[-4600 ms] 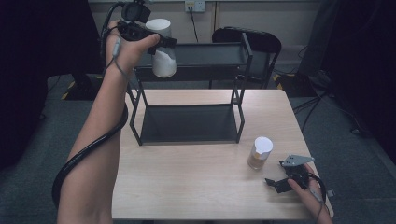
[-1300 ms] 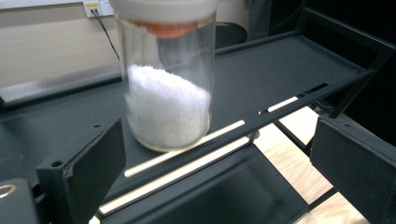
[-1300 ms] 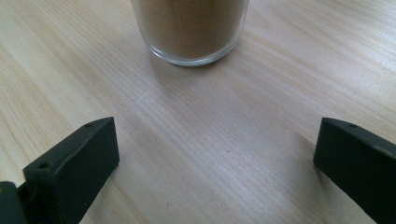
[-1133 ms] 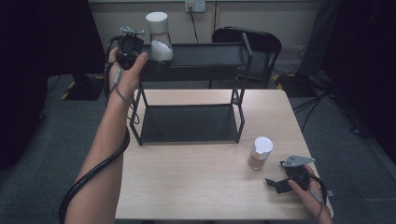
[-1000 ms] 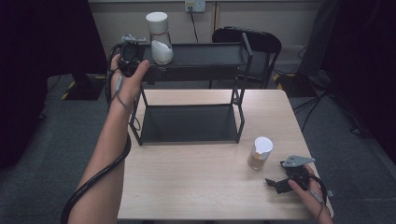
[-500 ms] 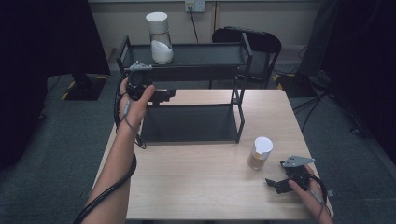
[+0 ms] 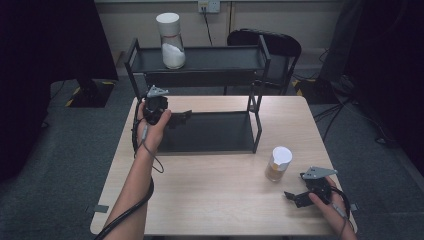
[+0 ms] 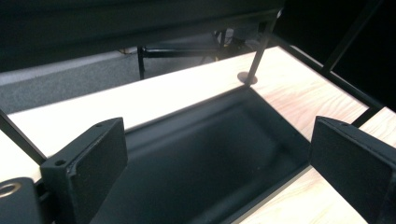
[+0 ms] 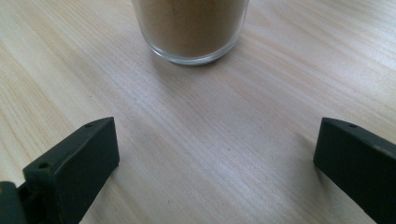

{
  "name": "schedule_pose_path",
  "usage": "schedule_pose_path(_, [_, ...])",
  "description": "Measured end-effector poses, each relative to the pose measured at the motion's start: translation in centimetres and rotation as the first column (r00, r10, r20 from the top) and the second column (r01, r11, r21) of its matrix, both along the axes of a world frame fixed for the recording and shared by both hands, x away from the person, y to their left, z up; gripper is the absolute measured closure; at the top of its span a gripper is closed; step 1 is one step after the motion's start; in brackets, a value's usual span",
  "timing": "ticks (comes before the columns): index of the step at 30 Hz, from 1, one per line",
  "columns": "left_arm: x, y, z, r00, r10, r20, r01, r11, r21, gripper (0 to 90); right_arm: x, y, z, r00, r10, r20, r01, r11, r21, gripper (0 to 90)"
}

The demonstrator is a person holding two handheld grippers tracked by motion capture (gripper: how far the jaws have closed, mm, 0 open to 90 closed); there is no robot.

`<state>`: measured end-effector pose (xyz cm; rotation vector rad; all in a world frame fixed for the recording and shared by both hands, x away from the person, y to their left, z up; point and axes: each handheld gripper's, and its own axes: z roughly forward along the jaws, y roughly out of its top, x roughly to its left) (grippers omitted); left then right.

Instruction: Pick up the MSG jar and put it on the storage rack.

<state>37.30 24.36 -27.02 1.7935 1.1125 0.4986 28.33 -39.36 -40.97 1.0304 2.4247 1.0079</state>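
White jar (image 7: 171, 41) sits on the rack's (image 7: 210, 59) top shelf, left gripper (image 7: 183, 118) open and empty, so next up right gripper (image 7: 295, 198), also open, grabs the brown jar (image 7: 278, 164).

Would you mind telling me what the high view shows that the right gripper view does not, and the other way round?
High view alone: the black two-tier rack with a white-filled jar on its top shelf, and the left gripper by the lower shelf. Right gripper view alone: a close look at the brown powder through the glass base. Both share the brown-filled jar, the wooden table and the right gripper, jaws open and empty.
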Motion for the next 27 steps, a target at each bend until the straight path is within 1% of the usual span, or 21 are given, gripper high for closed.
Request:
schedule_pose_path(3, [0.3,0.1,-1.1,0.9998,-0.005,-0.021,0.004,0.9998,-0.021,4.2,0.0,0.0,0.0,1.0,0.0,0.0,0.0,1.0,0.0,0.0])
schedule_pose_path(6, [0.5,-0.2,-2.0,0.9995,-0.002,-0.03,0.002,1.0,-0.006,3.9,0.0,0.0,0.0,1.0,0.0,0.0,0.0,1.0,0.0,0.0])
schedule_pose_path(9, [0.7,-0.2,-3.2,0.9989,-0.005,-0.046,0.004,0.9999,-0.017,3.9,0.0,0.0,0.0,1.0,0.0,0.0,0.0,1.0,0.0,0.0])
schedule_pose_path(13, [0.8,-0.3,-4.4,0.9985,-0.01,-0.053,0.009,0.9998,-0.018,3.9,0.0,0.0,0.0,1.0,0.0,0.0,0.0,1.0,0.0,0.0])
schedule_pose_path(19, [0.5,-0.5,-5.9,0.9979,-0.012,-0.064,0.012,0.9999,-0.003,3.8,0.0,0.0,0.0,1.0,0.0,0.0,0.0,1.0,0.0,0.0])
schedule_pose_path(24, [0.1,-0.3,-7.1,0.9975,-0.02,-0.068,0.02,0.9998,-0.004,3.9,0.0,0.0,0.0,1.0,0.0,0.0,0.0,1.0,0.0,0.0])
schedule_pose_path(27, [-0.2,0.0,-8.0,0.9963,-0.037,-0.077,0.036,0.9993,-0.012,3.9,0.0,0.0,0.0,1.0,0.0,0.0,0.0,1.0,0.0,0.0])
